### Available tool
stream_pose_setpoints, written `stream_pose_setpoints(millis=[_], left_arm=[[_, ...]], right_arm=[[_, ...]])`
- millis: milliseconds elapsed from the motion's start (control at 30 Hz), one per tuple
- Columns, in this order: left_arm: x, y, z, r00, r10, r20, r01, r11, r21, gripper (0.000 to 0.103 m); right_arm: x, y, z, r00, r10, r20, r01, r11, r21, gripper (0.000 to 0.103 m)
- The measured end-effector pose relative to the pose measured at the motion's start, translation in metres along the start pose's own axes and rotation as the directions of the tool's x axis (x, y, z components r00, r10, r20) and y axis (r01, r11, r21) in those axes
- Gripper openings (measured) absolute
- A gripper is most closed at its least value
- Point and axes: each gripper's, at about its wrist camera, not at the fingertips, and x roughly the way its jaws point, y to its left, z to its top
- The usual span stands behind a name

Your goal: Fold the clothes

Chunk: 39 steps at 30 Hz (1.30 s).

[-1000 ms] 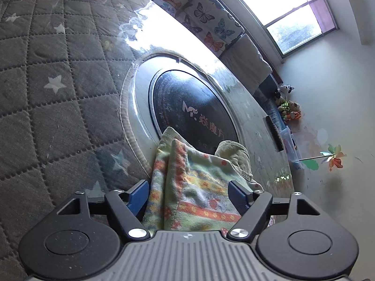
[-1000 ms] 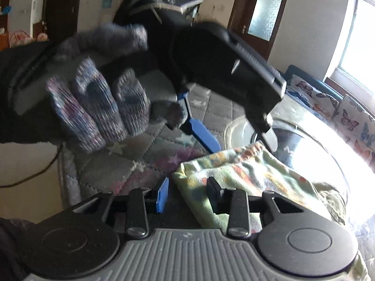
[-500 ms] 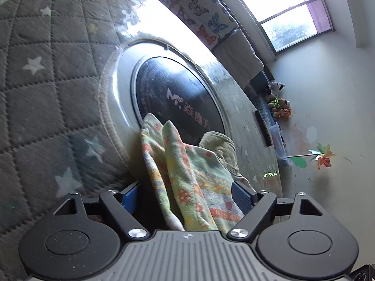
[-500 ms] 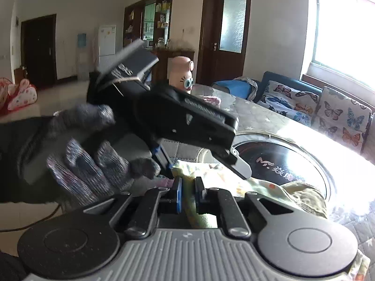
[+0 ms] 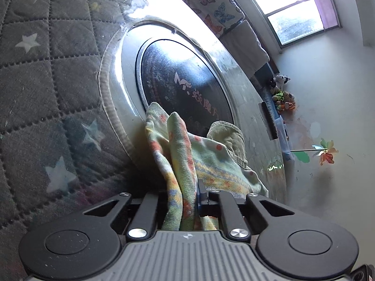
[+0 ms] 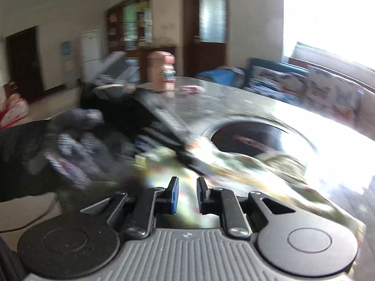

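A small floral garment [image 5: 187, 164], green and yellow with orange dots, lies on the table by the round black glass plate. A khaki corduroy piece [image 5: 228, 138] pokes out behind it. My left gripper [image 5: 185, 199] is shut on a bunched edge of the floral garment. In the blurred right wrist view the garment [image 6: 234, 164] spreads below and ahead of my right gripper [image 6: 186, 195]. Its jaws stand a narrow gap apart with nothing clearly between them. The left gripper and gloved hand [image 6: 77, 145] show at the left there.
The table has a grey quilted star cover [image 5: 46, 70] around a round black glass plate [image 5: 182, 79] in a metal ring. A butterfly-print sofa [image 5: 211, 2] and window lie beyond. A pink bottle [image 6: 164, 70] stands on the far table edge.
My left gripper closed on the floral garment, bunching its edge. My right gripper, shut on the garment half a second ago, has opened slightly and is moving fast, blurring the view.
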Motion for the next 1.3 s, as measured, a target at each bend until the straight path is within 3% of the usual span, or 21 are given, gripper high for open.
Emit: stream_pose_setpoints(millis=[100, 233, 433, 500, 700, 900, 1000, 1033, 1100, 1300], left_arm=[[0.0, 0.0, 0.001, 1.0, 0.001, -0.001, -0.001, 1.0, 0.004, 0.013], [0.0, 0.0, 0.001, 1.0, 0.004, -0.001, -0.004, 1.0, 0.006, 0.013], [0.003, -0.003, 0.0, 1.0, 0.01, 0.001, -0.01, 1.0, 0.022, 0.013], [0.003, -0.004, 0.001, 1.0, 0.012, 0.0, -0.012, 1.0, 0.024, 0.013], [0.005, -0.011, 0.001, 0.999, 0.039, 0.007, -0.039, 0.997, 0.068, 0.013], [0.006, -0.014, 0.001, 0.999, 0.051, 0.008, -0.052, 0.995, 0.09, 0.013], [0.007, -0.016, 0.001, 0.998, 0.062, 0.012, -0.063, 0.992, 0.109, 0.013], [0.006, -0.018, 0.001, 0.998, 0.067, 0.014, -0.068, 0.991, 0.115, 0.013], [0.006, -0.021, 0.001, 0.997, 0.075, 0.022, -0.077, 0.989, 0.126, 0.013], [0.001, -0.046, 0.003, 0.996, 0.069, 0.048, -0.077, 0.978, 0.192, 0.012]], right_arm=[[-0.004, -0.024, -0.011, 0.992, -0.124, -0.026, 0.125, 0.99, 0.058, 0.015], [-0.001, -0.065, -0.026, 0.965, -0.252, -0.078, 0.261, 0.955, 0.141, 0.015], [-0.004, -0.12, -0.059, 0.921, -0.361, -0.148, 0.387, 0.895, 0.221, 0.015], [-0.009, -0.132, -0.065, 0.91, -0.386, -0.154, 0.414, 0.876, 0.248, 0.02], [-0.013, -0.158, -0.065, 0.906, -0.397, -0.145, 0.421, 0.817, 0.394, 0.037], [-0.006, -0.18, -0.069, 0.936, -0.327, -0.13, 0.343, 0.763, 0.549, 0.039], [-0.002, -0.175, -0.067, 0.94, -0.317, -0.122, 0.33, 0.767, 0.55, 0.038], [0.0, -0.172, -0.066, 0.94, -0.318, -0.121, 0.331, 0.77, 0.545, 0.035], [0.002, -0.168, -0.064, 0.94, -0.319, -0.122, 0.333, 0.774, 0.539, 0.014], [-0.016, -0.159, -0.059, 0.936, -0.346, -0.064, 0.324, 0.776, 0.541, 0.007]])
